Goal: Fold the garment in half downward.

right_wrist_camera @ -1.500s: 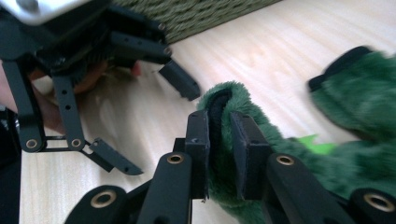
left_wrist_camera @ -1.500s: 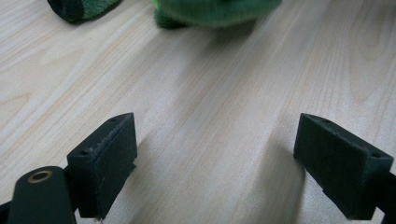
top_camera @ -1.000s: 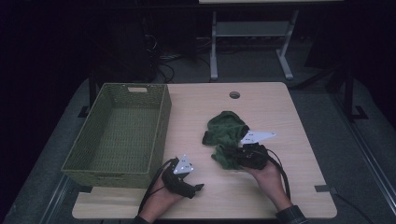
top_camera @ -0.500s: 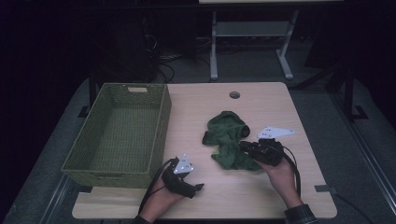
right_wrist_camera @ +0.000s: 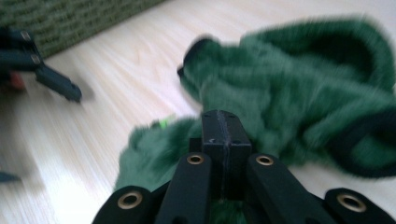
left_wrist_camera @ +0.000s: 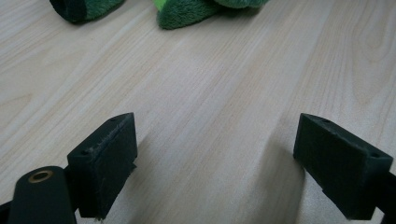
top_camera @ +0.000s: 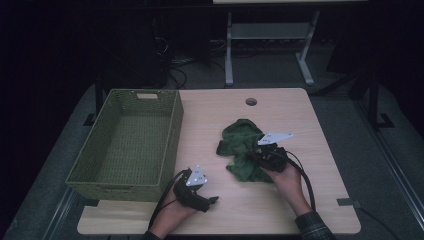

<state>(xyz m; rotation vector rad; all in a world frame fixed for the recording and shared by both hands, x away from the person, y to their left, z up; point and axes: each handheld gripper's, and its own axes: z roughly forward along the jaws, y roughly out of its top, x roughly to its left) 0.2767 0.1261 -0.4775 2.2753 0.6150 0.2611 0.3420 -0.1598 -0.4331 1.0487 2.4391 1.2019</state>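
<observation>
Right tongs [top_camera: 256,156] closed tight, black jaws pressed together, having just been closing; whether a fold of the fluffy dark green fabric garment [top_camera: 240,147] is pinched between them cannot be told, picture blurred. Garment crumpled on the pale wooden table [top_camera: 300,115], directly in front of and around the right tongs' tip. Left tongs [top_camera: 212,201] wide open, nothing between the jaws, resting low over bare wood, well apart from the garment. Woven olive-green rectangular basket [top_camera: 125,175] just beside the left tongs, on their far side from the garment. No readable writing or labels anywhere.
</observation>
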